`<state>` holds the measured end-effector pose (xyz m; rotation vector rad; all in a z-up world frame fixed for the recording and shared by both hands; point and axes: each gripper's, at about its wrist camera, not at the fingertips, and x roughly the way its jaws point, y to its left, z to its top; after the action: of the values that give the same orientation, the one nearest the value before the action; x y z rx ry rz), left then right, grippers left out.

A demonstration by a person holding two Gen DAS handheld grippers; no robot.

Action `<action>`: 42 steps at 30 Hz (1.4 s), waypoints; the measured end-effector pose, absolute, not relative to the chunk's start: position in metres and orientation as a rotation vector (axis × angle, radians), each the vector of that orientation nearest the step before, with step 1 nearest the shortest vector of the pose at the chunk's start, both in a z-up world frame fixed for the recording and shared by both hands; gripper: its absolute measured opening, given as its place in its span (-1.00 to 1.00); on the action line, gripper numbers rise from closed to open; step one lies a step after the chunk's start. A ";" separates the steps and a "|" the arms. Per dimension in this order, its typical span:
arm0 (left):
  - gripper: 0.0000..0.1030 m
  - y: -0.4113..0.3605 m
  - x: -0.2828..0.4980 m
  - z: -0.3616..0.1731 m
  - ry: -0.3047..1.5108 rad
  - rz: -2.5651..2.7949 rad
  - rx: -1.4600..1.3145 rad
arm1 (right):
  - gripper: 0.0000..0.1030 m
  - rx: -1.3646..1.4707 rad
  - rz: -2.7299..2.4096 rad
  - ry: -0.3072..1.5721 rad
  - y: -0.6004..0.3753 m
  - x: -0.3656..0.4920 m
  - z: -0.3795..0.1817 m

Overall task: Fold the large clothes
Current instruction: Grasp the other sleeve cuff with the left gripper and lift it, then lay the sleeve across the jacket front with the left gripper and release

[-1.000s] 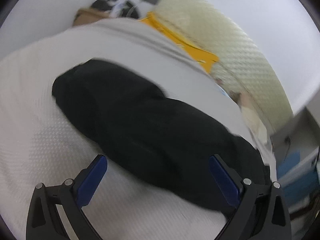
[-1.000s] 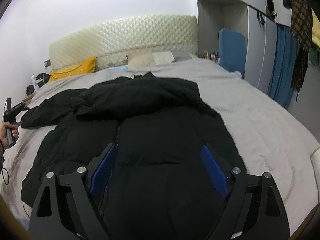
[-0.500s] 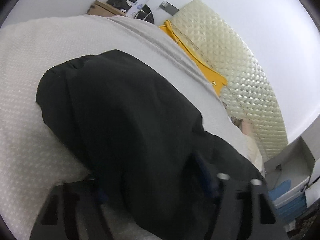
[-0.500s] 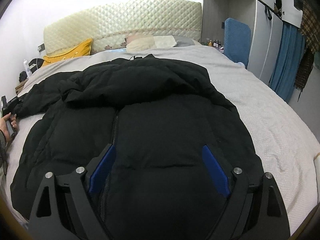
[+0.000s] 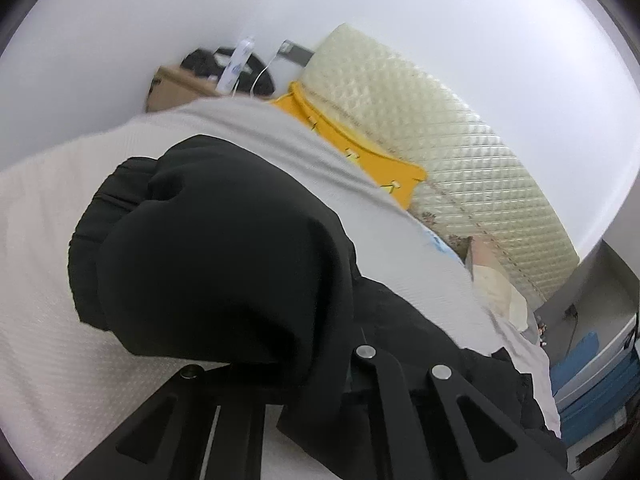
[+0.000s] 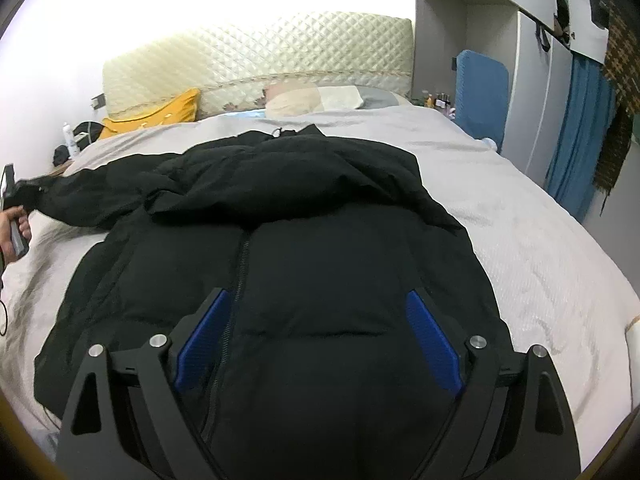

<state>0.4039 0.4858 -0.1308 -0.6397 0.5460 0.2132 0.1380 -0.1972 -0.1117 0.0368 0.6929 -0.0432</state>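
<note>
Writing: none legible. Left gripper (image 5: 320,376) jaws just closed on black jacket (image 6: 304,264) sleeve; right gripper (image 6: 316,344) jaws wide, empty.

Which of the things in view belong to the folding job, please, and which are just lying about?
In the job: black jacket; its sleeve, clamped in the left gripper; right gripper, open over the jacket; bed.

Lying about: yellow pillow, headboard, blue curtain, bottle.

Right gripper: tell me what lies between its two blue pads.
In the right wrist view, the black puffer jacket with its zipper fills the gap of the open right gripper; the pads do not press on it.
</note>
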 end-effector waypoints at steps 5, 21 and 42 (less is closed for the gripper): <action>-0.83 0.458 0.386 -0.079 0.531 0.192 -0.574 | 0.99 0.046 -0.003 0.651 -0.202 0.123 -0.098; -0.85 0.299 0.357 0.055 0.442 0.065 -0.392 | 0.99 0.059 0.055 0.546 -0.243 0.090 -0.076; -0.85 0.015 0.368 0.094 0.419 -0.066 -0.006 | 0.99 0.125 0.005 0.494 -0.310 0.091 -0.075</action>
<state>0.3679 0.0151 0.0939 -0.0058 0.4188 -0.0657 0.0908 -0.3099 -0.0753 0.1250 0.4940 0.0053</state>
